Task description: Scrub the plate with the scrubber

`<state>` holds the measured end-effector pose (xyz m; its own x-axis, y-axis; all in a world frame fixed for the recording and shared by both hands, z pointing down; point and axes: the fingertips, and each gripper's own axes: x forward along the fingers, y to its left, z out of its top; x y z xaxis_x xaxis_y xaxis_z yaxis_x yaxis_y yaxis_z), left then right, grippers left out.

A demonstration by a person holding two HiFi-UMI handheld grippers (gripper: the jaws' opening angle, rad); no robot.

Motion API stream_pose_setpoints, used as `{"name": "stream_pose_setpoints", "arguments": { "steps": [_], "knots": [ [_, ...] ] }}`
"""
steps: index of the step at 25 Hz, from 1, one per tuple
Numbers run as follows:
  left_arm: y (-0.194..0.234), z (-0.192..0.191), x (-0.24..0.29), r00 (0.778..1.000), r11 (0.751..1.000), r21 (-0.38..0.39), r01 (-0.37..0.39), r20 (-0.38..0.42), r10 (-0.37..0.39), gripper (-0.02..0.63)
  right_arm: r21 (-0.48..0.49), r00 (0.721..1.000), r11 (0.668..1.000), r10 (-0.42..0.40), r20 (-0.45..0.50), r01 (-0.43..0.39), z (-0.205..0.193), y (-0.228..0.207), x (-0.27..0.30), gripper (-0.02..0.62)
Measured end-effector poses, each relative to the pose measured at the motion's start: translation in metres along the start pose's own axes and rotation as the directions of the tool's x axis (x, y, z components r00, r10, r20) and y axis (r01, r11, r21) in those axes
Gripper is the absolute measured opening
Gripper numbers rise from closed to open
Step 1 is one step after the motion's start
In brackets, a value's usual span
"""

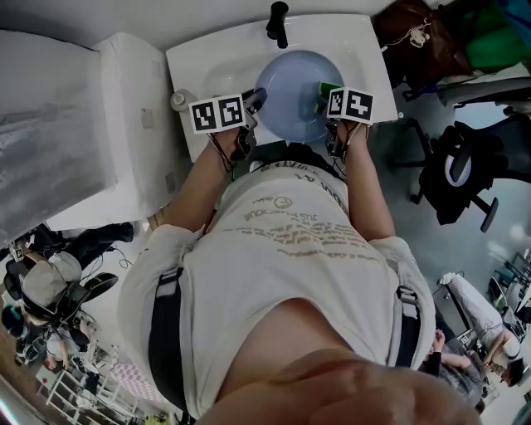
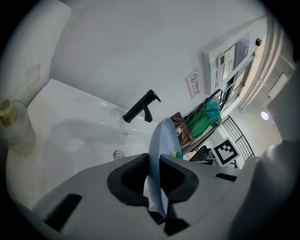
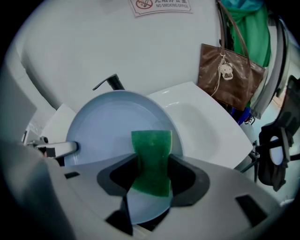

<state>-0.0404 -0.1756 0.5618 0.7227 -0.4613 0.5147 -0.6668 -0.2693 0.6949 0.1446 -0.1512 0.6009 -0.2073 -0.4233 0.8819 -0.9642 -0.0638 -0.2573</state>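
Note:
A pale blue plate [image 1: 294, 91] is held upright on edge over the white sink [image 1: 207, 58]. My left gripper [image 1: 253, 101] is shut on its left rim; in the left gripper view the plate [image 2: 161, 138] runs edge-on between the jaws of that gripper [image 2: 154, 174]. My right gripper [image 1: 325, 100] is shut on a green scrubber [image 1: 329, 87]. In the right gripper view the scrubber [image 3: 151, 159] stands up between the jaws of this gripper [image 3: 152, 177] and lies against the plate's face [image 3: 105, 126]. A left fingertip [image 3: 56, 149] shows at the plate's left rim.
A black faucet [image 1: 278, 23] stands at the sink's back. A soap bottle [image 2: 14, 129] sits on the sink's left corner. A brown bag [image 3: 229, 75] hangs right of the sink, and a black office chair [image 1: 465, 170] stands further right. A white fixture [image 1: 83, 124] lies to the left.

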Motion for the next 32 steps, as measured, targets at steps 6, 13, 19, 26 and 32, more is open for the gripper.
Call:
{"name": "stream_pose_setpoints", "arguments": {
  "steps": [6,13,19,26,32],
  "knots": [
    [-0.011,0.002,-0.001,1.000,0.999,0.039,0.017,0.006,-0.017,0.044,0.014,0.999,1.000,-0.004,0.054,0.003,0.017,-0.001,-0.009,0.206],
    [-0.025,-0.003,0.000,1.000,0.992,0.121,0.025,-0.003,-0.025,0.044,-0.035,0.993,0.997,0.073,0.090,-0.070,0.042,0.026,-0.018,0.205],
    [-0.029,-0.009,0.002,1.000,0.985,0.173,-0.001,-0.009,0.003,0.044,-0.189,0.992,0.979,0.096,0.088,-0.078,0.046,0.069,-0.019,0.204],
    [-0.021,-0.007,-0.004,1.000,0.995,0.102,-0.008,0.025,0.006,0.044,-0.347,0.983,0.930,0.160,0.089,-0.120,0.033,0.116,-0.017,0.195],
    [-0.017,-0.004,-0.008,0.998,0.996,0.081,-0.034,0.057,0.029,0.044,-0.389,0.982,0.907,0.187,0.029,-0.162,0.010,0.132,-0.012,0.196]
  ]
}}
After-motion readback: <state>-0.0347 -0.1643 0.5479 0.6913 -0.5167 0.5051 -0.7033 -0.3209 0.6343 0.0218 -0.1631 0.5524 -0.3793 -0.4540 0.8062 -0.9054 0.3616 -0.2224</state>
